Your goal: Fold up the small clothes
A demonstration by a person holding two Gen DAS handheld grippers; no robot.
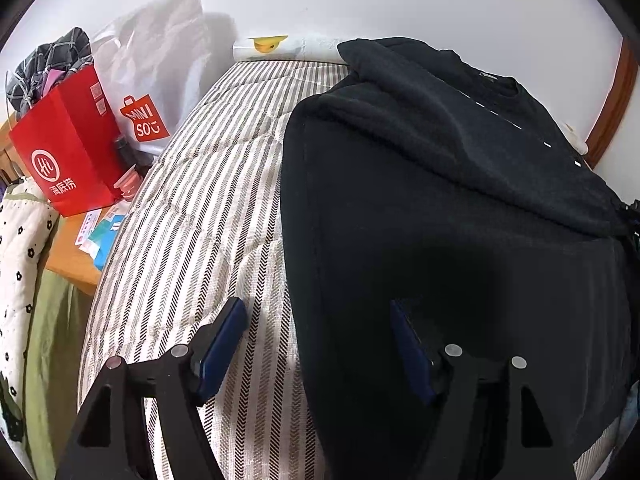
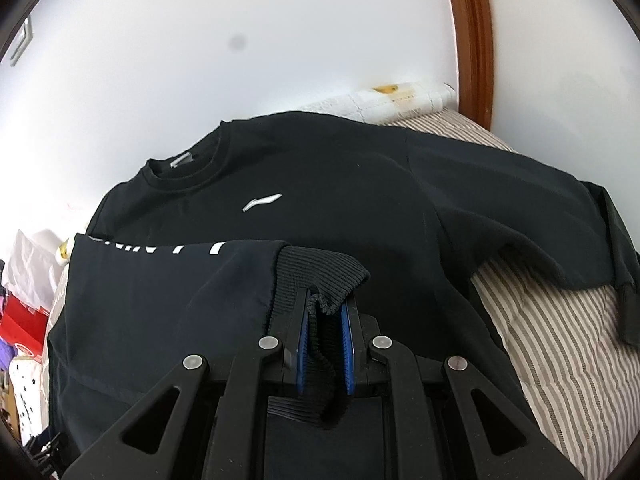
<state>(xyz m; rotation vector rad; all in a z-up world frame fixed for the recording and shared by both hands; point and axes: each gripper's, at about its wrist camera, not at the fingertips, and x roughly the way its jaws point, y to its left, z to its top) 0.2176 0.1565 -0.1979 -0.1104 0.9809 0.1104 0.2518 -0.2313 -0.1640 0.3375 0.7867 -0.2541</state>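
Your left gripper is hovering with jaws wide and empty over the sweatshirt's left edge on the striped quilt. Your right gripper is pinching the ribbed cuff of a sleeve lying folded across the chest. The knit body is running lengthwise away from you, collar toward the wall.
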